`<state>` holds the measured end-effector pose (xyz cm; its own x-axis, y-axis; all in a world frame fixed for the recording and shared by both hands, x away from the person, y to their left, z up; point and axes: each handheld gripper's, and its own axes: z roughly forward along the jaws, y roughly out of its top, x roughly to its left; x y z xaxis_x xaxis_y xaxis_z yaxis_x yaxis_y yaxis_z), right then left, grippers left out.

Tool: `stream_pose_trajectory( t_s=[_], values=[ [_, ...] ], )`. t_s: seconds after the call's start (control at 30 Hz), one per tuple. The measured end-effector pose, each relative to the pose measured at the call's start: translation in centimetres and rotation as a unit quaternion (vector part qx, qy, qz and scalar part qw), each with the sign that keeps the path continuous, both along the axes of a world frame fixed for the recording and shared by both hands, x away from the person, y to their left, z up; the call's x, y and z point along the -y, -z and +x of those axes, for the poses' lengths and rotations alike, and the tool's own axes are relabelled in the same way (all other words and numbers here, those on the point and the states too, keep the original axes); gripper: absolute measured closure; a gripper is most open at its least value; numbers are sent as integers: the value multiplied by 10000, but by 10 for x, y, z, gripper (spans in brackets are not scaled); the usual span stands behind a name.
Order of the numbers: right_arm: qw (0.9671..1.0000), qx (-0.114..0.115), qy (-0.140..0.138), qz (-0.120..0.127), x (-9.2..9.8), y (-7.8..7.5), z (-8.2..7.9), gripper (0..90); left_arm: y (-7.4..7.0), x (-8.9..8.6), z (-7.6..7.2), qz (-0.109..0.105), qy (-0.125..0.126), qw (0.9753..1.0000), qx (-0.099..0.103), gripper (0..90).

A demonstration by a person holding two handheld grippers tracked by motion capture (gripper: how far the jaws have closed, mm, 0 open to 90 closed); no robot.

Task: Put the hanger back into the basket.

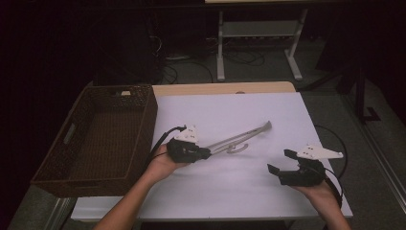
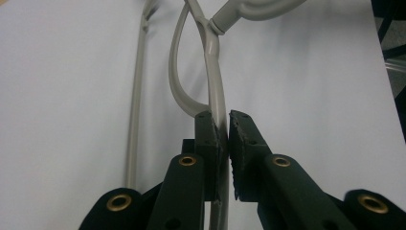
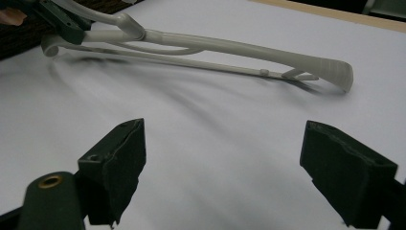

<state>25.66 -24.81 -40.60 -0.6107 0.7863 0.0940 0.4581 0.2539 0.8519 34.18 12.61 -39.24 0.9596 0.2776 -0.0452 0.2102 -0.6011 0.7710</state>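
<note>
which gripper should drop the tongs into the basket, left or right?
Probably left. The left gripper is already shut on the tongs' handle end and sits next to the wicker basket. The right gripper is open, holds nothing and is farther from the basket.

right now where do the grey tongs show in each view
High view: grey tongs at table centre, handle end in the left gripper.
Left gripper view: tongs run up from the jaws.
Right gripper view: tongs across the top.
Shared landmark: the white table cover.
</note>
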Motion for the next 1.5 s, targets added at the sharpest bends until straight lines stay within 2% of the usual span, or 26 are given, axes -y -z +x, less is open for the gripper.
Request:
stream_pose_trajectory(
  t_s=[0.6,0.77,0.97,1.03,1.07,1.1,1.17,1.2,1.23,1.27,1.3,1.37,1.4,1.47,1.5],
  values=[
    [10000,-7,27,38,1,-1,-1,154,-31,-8,-3,-426,-52,9990,156,829],
    [10000,-5,28,35,2,-1,0,153,-38,-9,-5,-394,-74,9989,251,829],
    [10000,0,43,47,3,-1,0,154,-49,-15,-5,-510,-166,9980,323,829],
    [10000,7,44,52,3,-1,0,154,-61,-21,-5,-600,-225,9972,375,828],
    [10000,7,44,52,3,-1,0,154,-61,-21,-5,-600,-225,9972,375,829],
    [10000,6,47,48,3,-1,0,153,-69,-24,-5,-625,-250,9969,404,829],
    [10000,1,49,58,3,-1,0,153,-73,-26,-6,-653,-255,9967,418,829],
    [10000,0,57,54,3,-1,0,153,-81,-30,-7,-683,-287,9962,459,828],
    [10000,0,57,54,3,-1,0,153,-81,-30,-7,-683,-287,9962,459,829],
    [10000,2,64,62,3,-2,-1,154,-90,-34,-9,-712,-321,9957,488,828],
    [10000,2,64,62,3,-2,-1,154,-90,-34,-9,-712,-321,9957,488,828],
    [9999,3,71,70,3,-2,-1,153,-102,-43,-10,-731,-399,9950,553,829],
    [9999,3,71,70,3,-2,-1,153,-102,-43,-10,-731,-399,9950,553,828],
    [9999,26,72,75,3,-2,-1,153,-111,-52,-10,-750,-473,9943,589,828],
    [10000,22,70,60,4,-2,-1,153,-119,-62,-10,-783,-553,9933,645,828]
  ],
)
